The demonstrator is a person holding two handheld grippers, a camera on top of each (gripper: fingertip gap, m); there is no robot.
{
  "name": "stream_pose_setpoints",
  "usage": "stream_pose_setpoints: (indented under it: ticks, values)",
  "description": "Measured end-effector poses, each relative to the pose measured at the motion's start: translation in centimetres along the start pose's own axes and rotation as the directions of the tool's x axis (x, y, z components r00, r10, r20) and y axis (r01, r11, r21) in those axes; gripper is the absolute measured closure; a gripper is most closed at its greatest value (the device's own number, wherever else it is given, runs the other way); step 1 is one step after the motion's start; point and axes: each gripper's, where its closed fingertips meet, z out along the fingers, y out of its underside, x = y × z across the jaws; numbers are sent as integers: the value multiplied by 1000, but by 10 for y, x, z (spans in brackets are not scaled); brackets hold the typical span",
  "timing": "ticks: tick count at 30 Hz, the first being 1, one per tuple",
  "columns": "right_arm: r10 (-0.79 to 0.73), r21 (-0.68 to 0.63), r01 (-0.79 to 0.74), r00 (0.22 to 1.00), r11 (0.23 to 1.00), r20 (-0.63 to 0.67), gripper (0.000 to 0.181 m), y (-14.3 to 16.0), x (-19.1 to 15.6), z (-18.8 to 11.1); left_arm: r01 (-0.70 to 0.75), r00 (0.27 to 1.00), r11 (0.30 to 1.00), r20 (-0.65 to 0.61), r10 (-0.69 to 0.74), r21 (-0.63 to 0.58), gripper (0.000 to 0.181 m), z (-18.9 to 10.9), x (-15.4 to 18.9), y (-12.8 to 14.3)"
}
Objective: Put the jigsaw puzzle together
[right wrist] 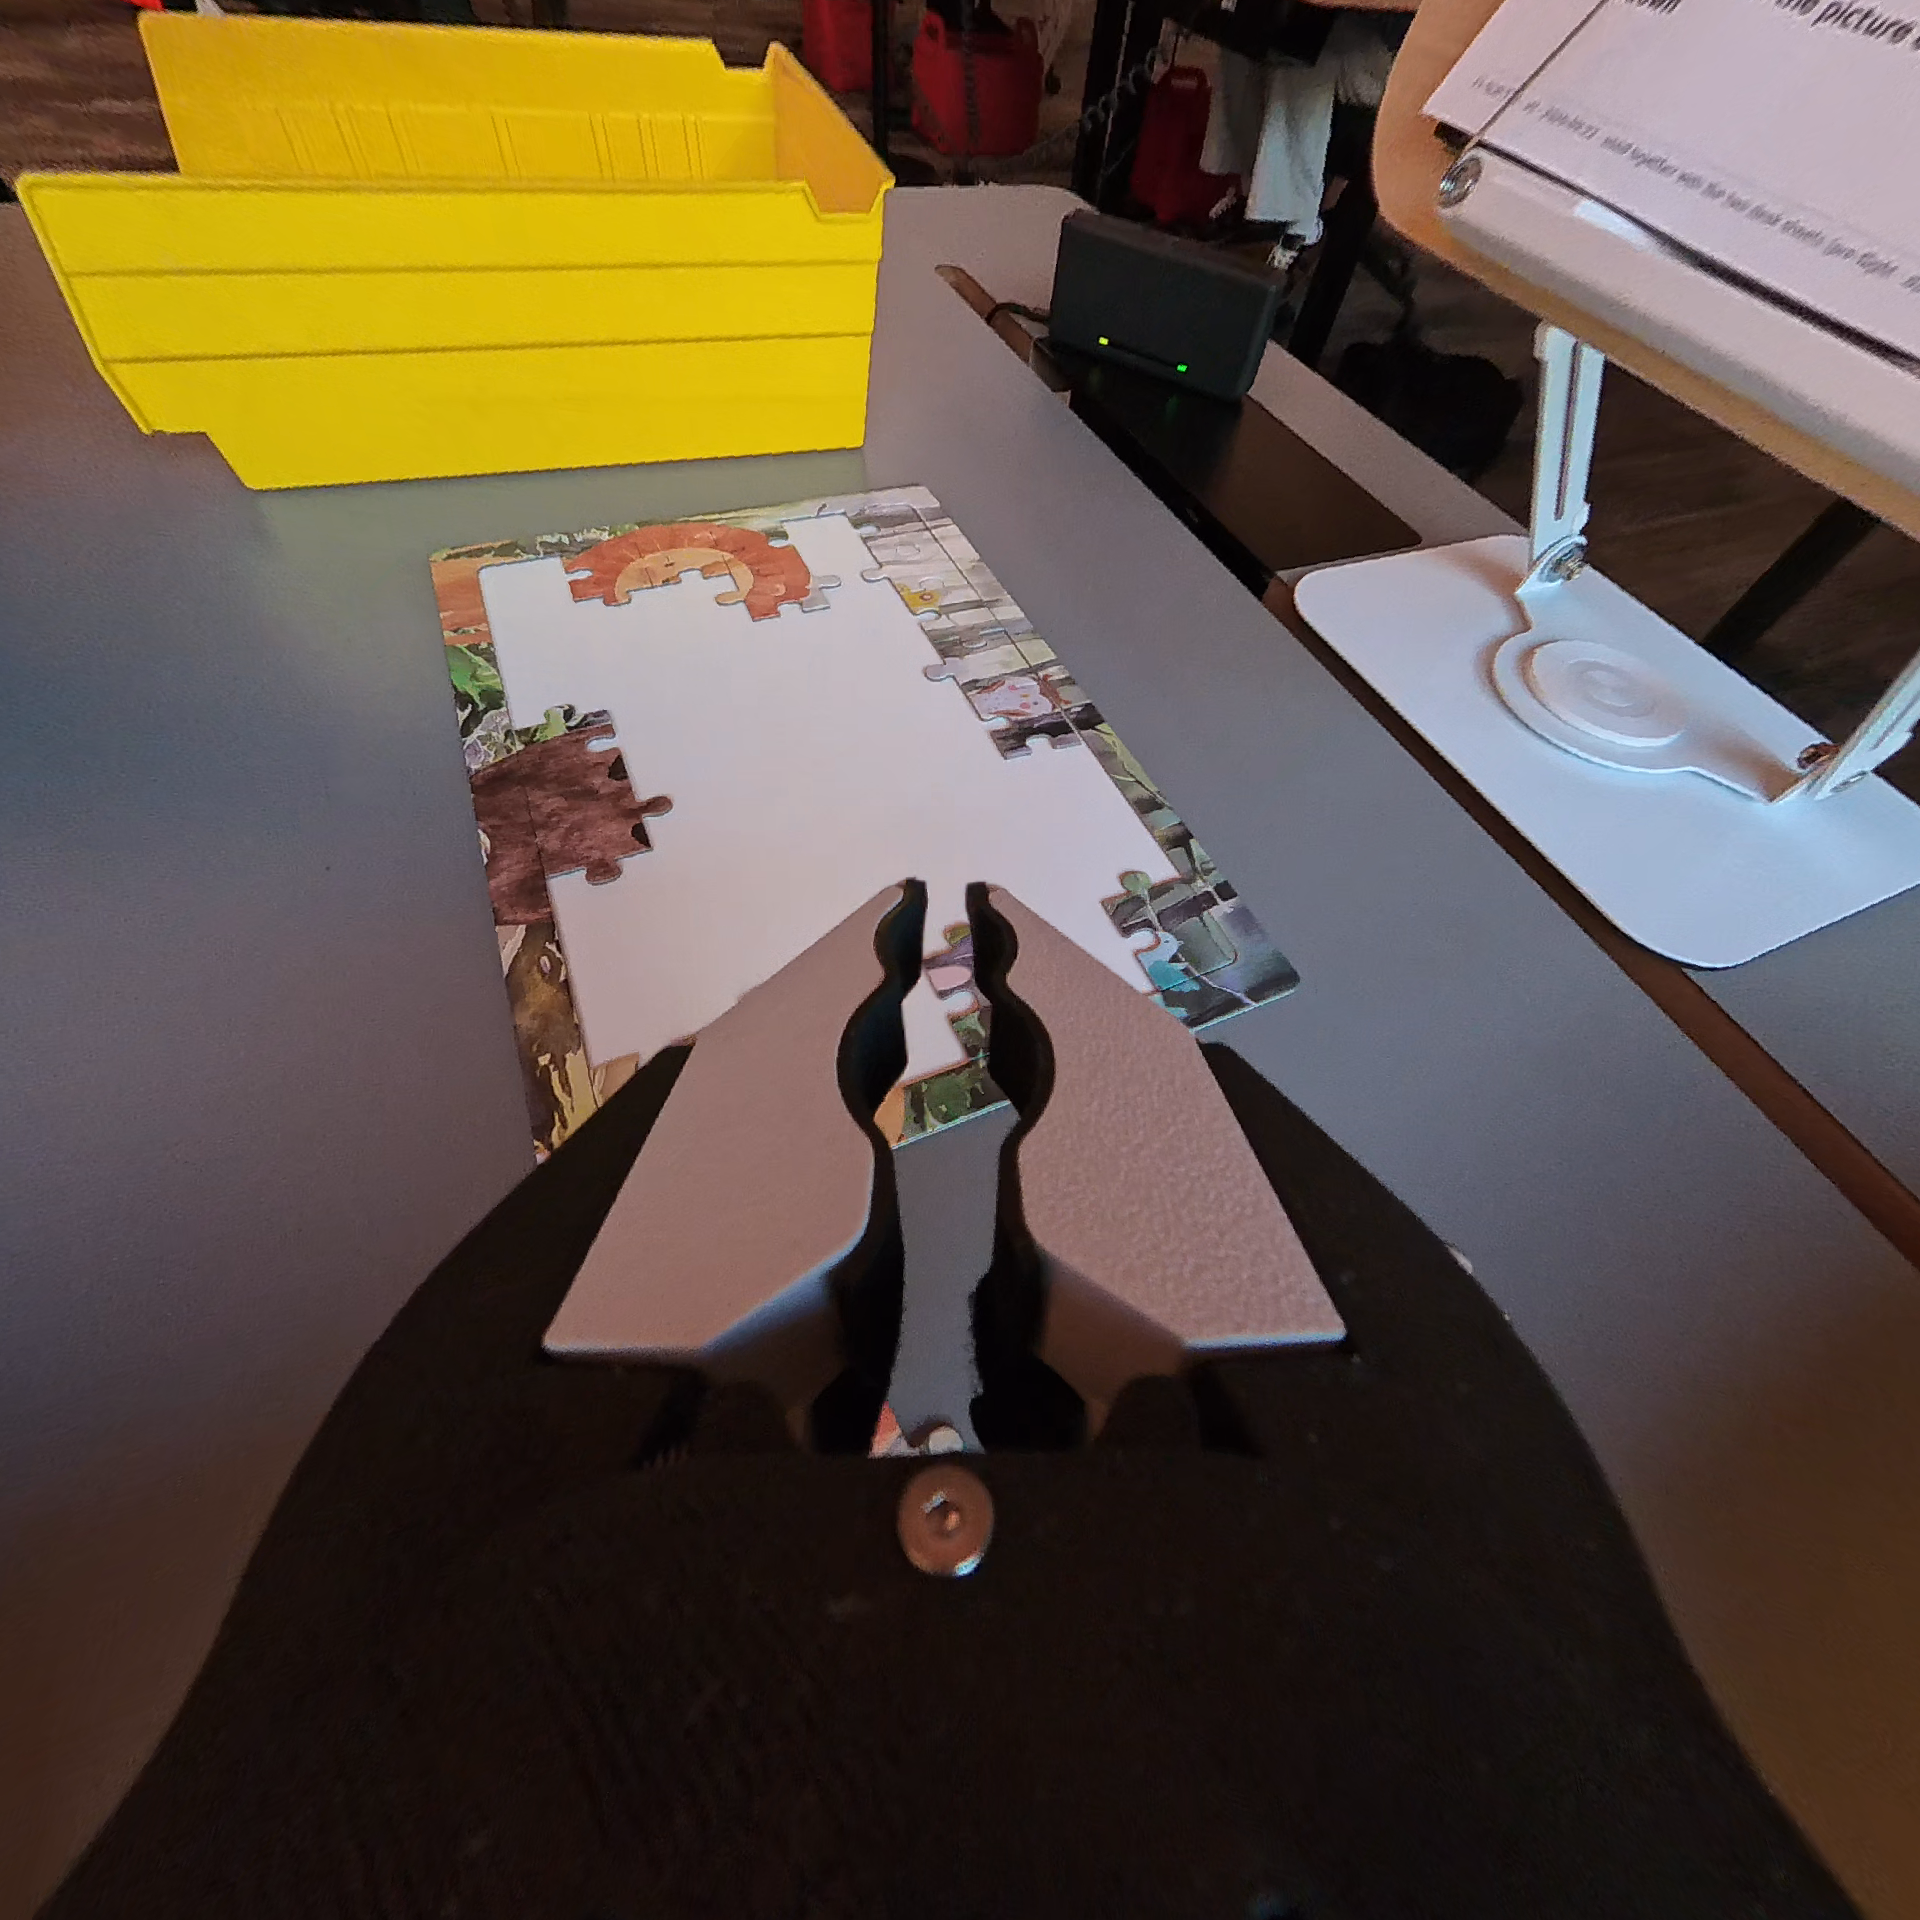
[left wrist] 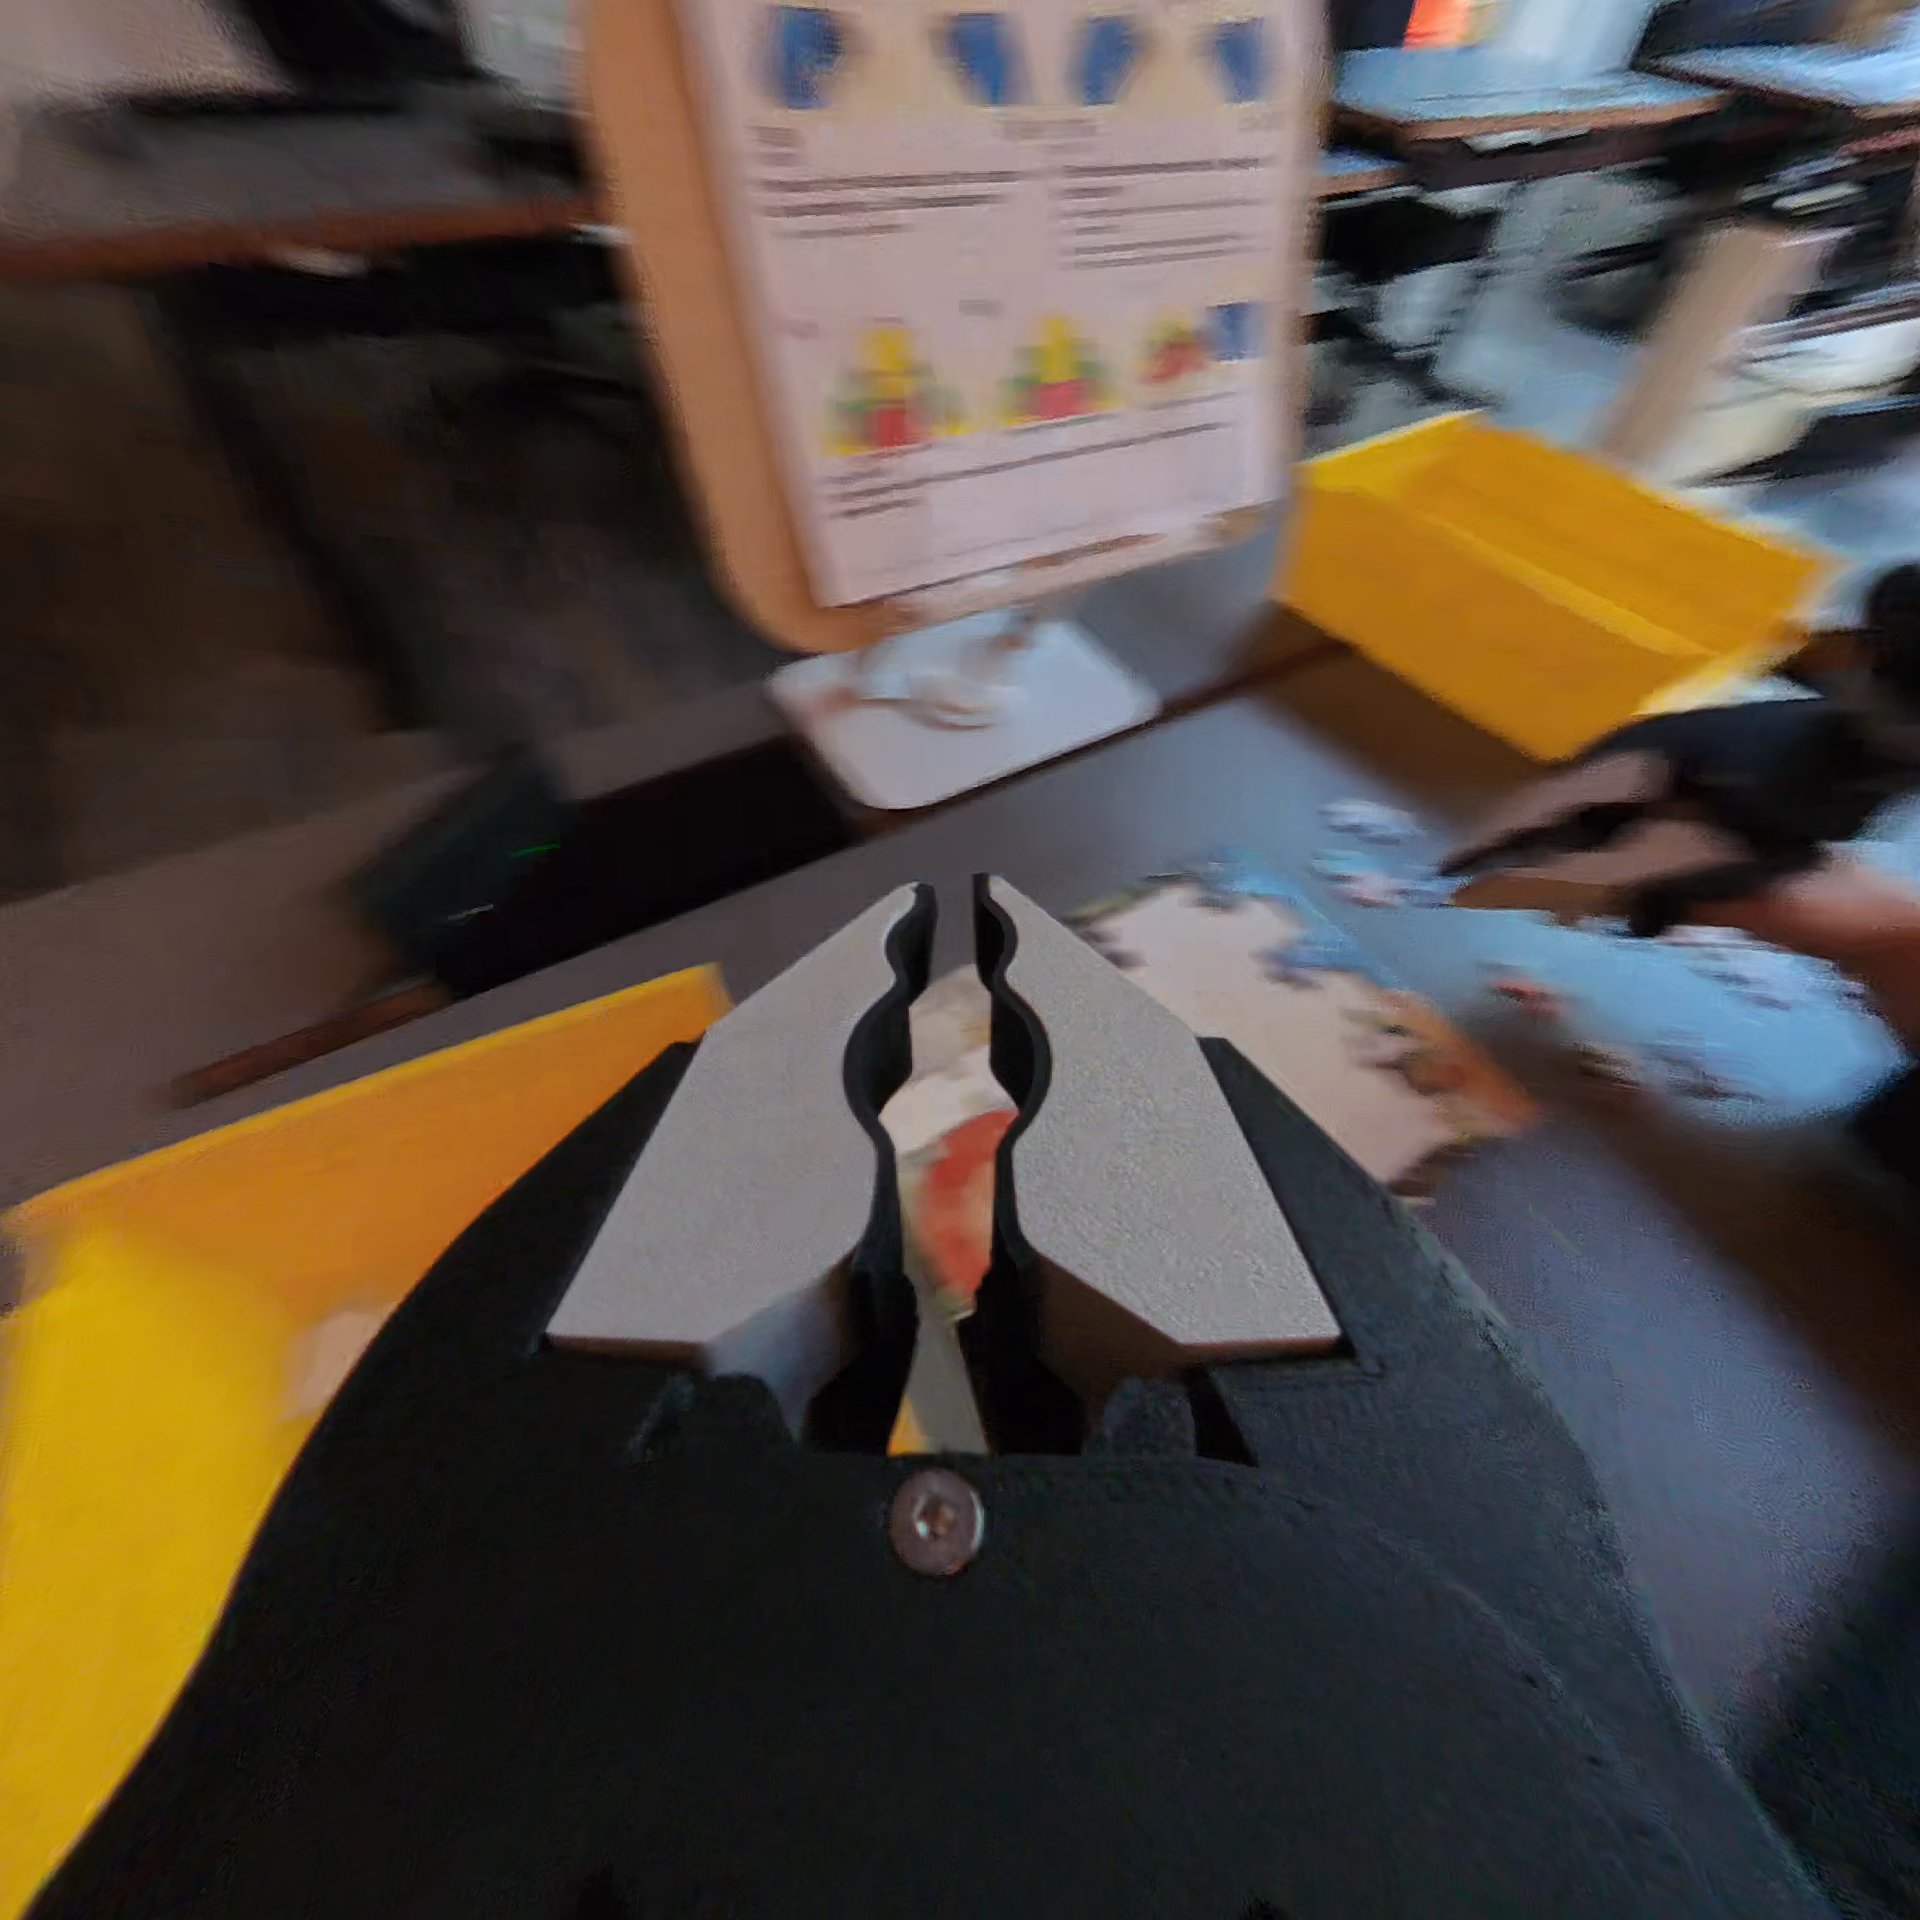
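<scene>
My left gripper (left wrist: 954, 894) pinches a flat white-and-red cardboard jigsaw piece (left wrist: 956, 1195) edge-on, and I judge it could twist or slip loose, so thin a thing held between narrow jaws. My right gripper (right wrist: 945, 896), jaws nearly closed on nothing, hovers over the half-filled rectangular jigsaw puzzle (right wrist: 831, 748). It lies on a smooth grey table (right wrist: 260, 831) beside a yellow plastic bin (right wrist: 468, 312) and a white document stand (right wrist: 1610, 727).

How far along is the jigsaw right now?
Partly done. The puzzle board has most of its border filled, plus the lion's head at the far edge and a brown patch at the left.

In hand: the left hand-held gripper is shut on a puzzle piece with red on it; the right hand-held gripper looks nearly shut and empty.

Left: the large white middle.
</scene>
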Motion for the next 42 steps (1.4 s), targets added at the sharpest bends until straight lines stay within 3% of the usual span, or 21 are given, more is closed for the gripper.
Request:
stream_pose_setpoints:
  ticks: [2,5,7,10,14,20,24,30,36,42]
  values:
    - [-5,-16,5,1000,1000,3,173,3,-1,2,-61,967,997,247,70,-42,163,-27,-55,23]
    - [-1,-30,1,1000,1000,6,172,6,-2,4,-35,885,960,438,159,-278,159,-55,-118,72]
    - [11,-37,-11,1000,999,9,172,9,-2,4,34,870,915,463,171,-402,158,-63,-139,107]
    - [21,-52,-20,1000,998,12,171,14,-2,5,185,909,817,411,70,-547,147,-56,-145,163]
    - [27,-69,-26,999,997,17,170,19,-3,5,310,909,696,415,-19,-647,141,-51,-151,209]
    - [50,-103,-47,998,994,31,169,29,-4,8,266,947,716,312,-71,-645,134,-39,-137,207]
    - [46,-121,-41,998,992,44,169,32,-9,10,138,976,699,218,26,-701,125,-22,-131,219]
    - [71,-126,-66,997,990,35,169,39,-6,8,154,983,731,180,-43,-664,125,-21,-122,208]
    - [73,-120,-70,997,990,23,169,39,-10,3,209,973,518,125,-193,-830,130,-79,-72,231]
    - [77,-119,-73,997,990,24,169,39,-11,2,229,962,371,152,-226,-900,128,-92,-63,256]
